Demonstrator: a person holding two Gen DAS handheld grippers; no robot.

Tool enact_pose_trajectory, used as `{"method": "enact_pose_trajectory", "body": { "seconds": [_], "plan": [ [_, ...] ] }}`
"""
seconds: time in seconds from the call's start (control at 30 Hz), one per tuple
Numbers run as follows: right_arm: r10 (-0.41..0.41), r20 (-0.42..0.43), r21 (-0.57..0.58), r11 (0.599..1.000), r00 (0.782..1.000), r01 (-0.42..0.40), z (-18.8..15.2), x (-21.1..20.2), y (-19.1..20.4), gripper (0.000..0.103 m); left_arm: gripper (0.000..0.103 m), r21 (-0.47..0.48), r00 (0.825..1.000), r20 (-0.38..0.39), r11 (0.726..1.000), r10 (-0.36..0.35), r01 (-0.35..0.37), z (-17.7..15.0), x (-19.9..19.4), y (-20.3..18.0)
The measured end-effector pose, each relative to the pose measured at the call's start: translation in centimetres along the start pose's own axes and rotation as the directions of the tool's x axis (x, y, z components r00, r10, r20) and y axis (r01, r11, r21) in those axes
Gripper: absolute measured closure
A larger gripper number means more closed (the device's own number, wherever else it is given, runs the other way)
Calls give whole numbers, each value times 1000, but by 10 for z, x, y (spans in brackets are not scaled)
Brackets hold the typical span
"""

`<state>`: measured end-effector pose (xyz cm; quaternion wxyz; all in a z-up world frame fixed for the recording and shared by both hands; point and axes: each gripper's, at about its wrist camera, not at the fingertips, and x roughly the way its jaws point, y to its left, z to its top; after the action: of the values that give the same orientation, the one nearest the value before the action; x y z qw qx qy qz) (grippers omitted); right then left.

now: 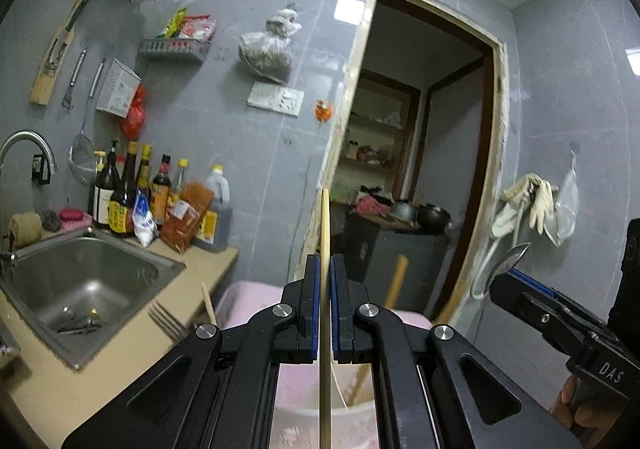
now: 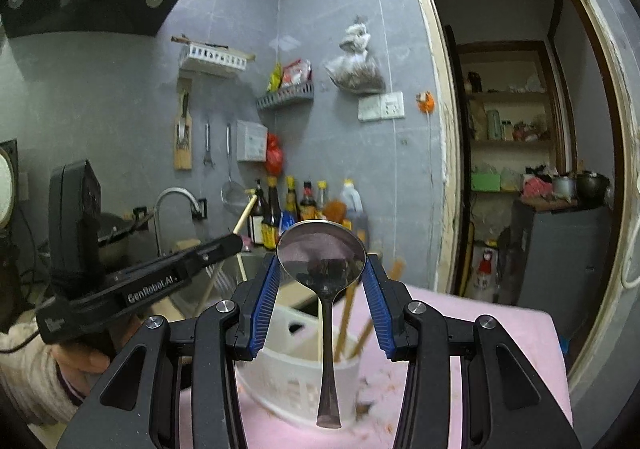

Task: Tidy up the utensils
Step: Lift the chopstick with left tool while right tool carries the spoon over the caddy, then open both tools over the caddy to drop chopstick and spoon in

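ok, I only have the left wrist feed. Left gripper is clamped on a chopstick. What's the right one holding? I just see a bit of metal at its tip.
Observer: The right gripper is shut on a metal spoon, bowl up, handle hanging down.
Operator: What's under it?
Observer: A white utensil basket on a pink cloth, with a few chopsticks already standing in it.
Operator: Whose hand on the left gripper?
Observer: A person's hand in a cream knit sleeve.

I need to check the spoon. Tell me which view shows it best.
The right wrist view: the spoon hangs upright, bowl to handle tip, facing the camera. The left wrist view catches only its bowl edge-on at the right.
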<state>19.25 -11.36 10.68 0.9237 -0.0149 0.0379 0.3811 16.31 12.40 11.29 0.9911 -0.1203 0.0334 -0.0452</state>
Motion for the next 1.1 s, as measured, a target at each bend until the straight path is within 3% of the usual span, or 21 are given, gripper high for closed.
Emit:
{"method": "enact_pose_trajectory", "body": {
  "seconds": [0.27,0.5,0.73,1.1],
  "plan": [
    [11,72,16,1000,997,-12,22,33,1,63,100,-80,997,76,997,22,-16,21,21,38],
    [-23,97,26,999,995,20,7,53,-1,63,100,-129,990,122,990,75,-59,20,39,62],
    [-63,131,23,998,989,60,-11,63,-4,63,100,-161,979,166,982,122,-95,12,47,68],
    [-72,151,43,997,986,66,-28,70,-7,63,100,-136,945,235,971,227,-199,-13,48,60]
  ]
}}
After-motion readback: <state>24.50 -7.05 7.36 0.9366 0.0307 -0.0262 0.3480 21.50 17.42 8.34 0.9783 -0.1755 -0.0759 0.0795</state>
